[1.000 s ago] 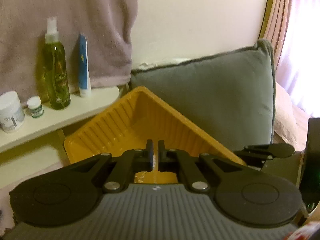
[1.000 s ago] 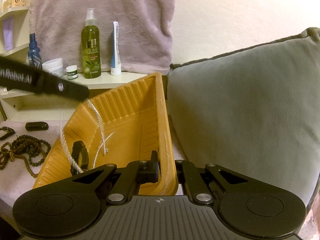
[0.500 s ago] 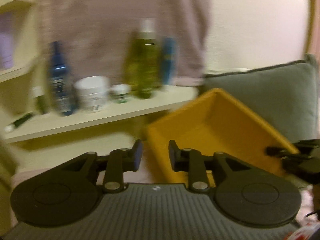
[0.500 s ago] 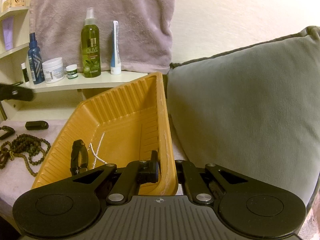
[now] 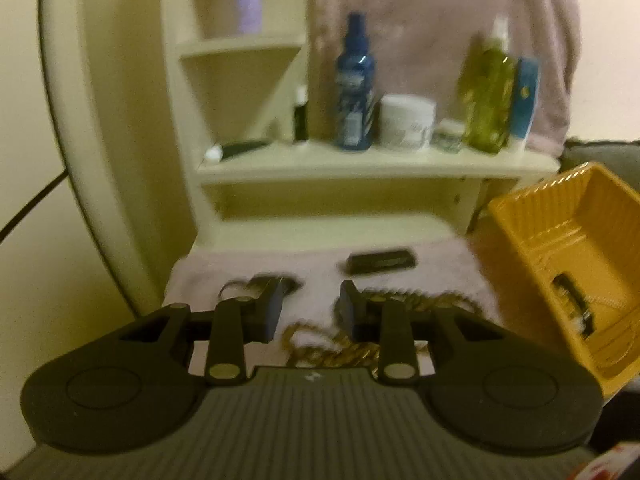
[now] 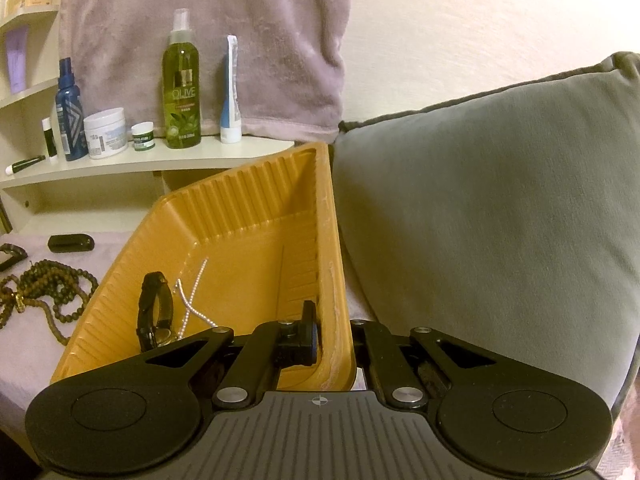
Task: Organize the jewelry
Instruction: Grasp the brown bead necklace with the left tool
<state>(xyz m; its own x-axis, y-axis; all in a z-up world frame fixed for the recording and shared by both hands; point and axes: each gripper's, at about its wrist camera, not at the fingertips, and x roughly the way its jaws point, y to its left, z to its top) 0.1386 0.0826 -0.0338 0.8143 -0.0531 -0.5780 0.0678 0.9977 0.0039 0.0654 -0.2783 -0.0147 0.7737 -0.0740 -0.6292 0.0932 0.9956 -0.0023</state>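
Note:
A yellow ribbed tray (image 6: 256,216) leans tilted against a grey cushion. My right gripper (image 6: 334,336) is shut on the tray's right rim. In the tray lie a black watch (image 6: 154,312) and a thin silver chain (image 6: 192,300). The tray also shows in the left wrist view (image 5: 560,240) at the right. My left gripper (image 5: 308,304) is open and empty, hovering over a brown bead necklace (image 5: 344,344) on the pale cloth. The necklace also shows in the right wrist view (image 6: 48,292), left of the tray. The left wrist view is blurred.
A small black case (image 5: 380,260) and a dark item (image 5: 256,284) lie on the cloth beyond the beads. A shelf (image 6: 160,160) behind holds bottles, jars and a tube. The grey cushion (image 6: 500,220) fills the right. A pink towel (image 6: 208,40) hangs behind.
My left gripper let the silver chain drop into the tray, opened, and swung left to above the bead necklace. My right gripper kept still on the tray rim.

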